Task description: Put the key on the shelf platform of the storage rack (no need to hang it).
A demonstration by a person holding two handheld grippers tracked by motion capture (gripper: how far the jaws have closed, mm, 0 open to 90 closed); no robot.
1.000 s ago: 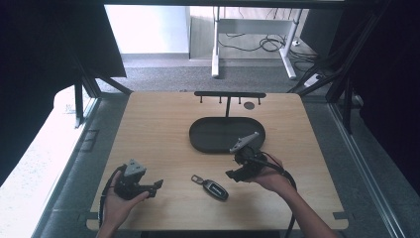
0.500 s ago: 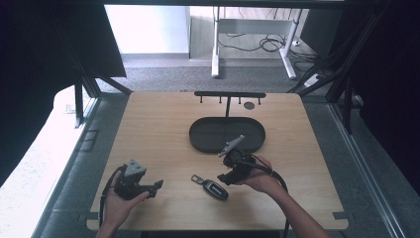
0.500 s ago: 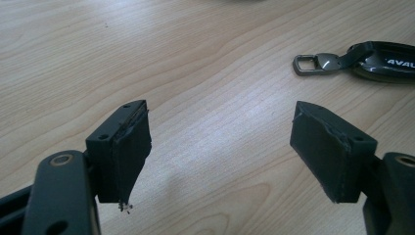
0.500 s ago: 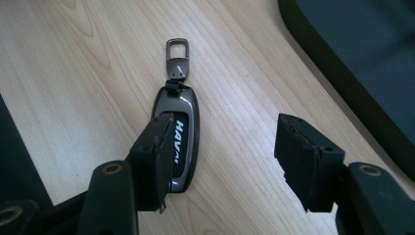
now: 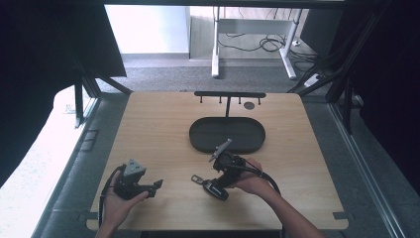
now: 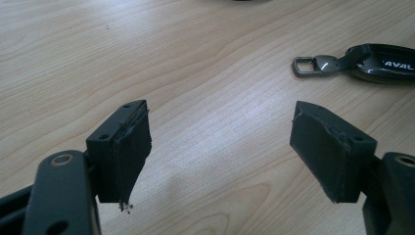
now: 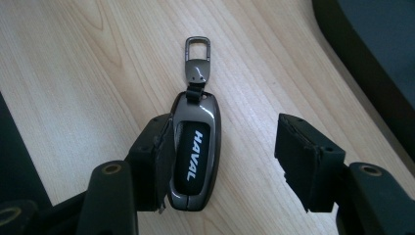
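So we've got a key fob [image 5: 215,189] lying flat on the wooden table [image 5: 163,129], near the front edge and roughly mid-width, just in front of the dark oval tray [image 5: 200,141]. From the high view its long axis runs on a diagonal: the metal clip end [image 5: 197,179] points toward the left and slightly away from us, the fat body end toward the near right.

In the right gripper view the key fob [image 7: 195,149] runs nearly straight up the frame, clip [image 7: 197,49] at the far end, and we can read HAVAL along its black face. The right gripper [image 7: 225,164] is spread wide around it. One jaw sits right against the fob's side, the other is well off it with bare wood between, so nothing is clamped.

Our left gripper [image 5: 153,187] is held in the left hand [image 5: 119,204] over the front left part of the table, well apart from the fob. In the left gripper view its jaws are wide apart too, over bare wood, and the key fob [image 6: 377,58] lies off to the upper right, clip [image 6: 313,65] pointing back toward the middle of the frame.

Behind the tray a black rack [image 5: 229,94] stands near the far edge, with a small dark disc [image 5: 249,105] beside it.
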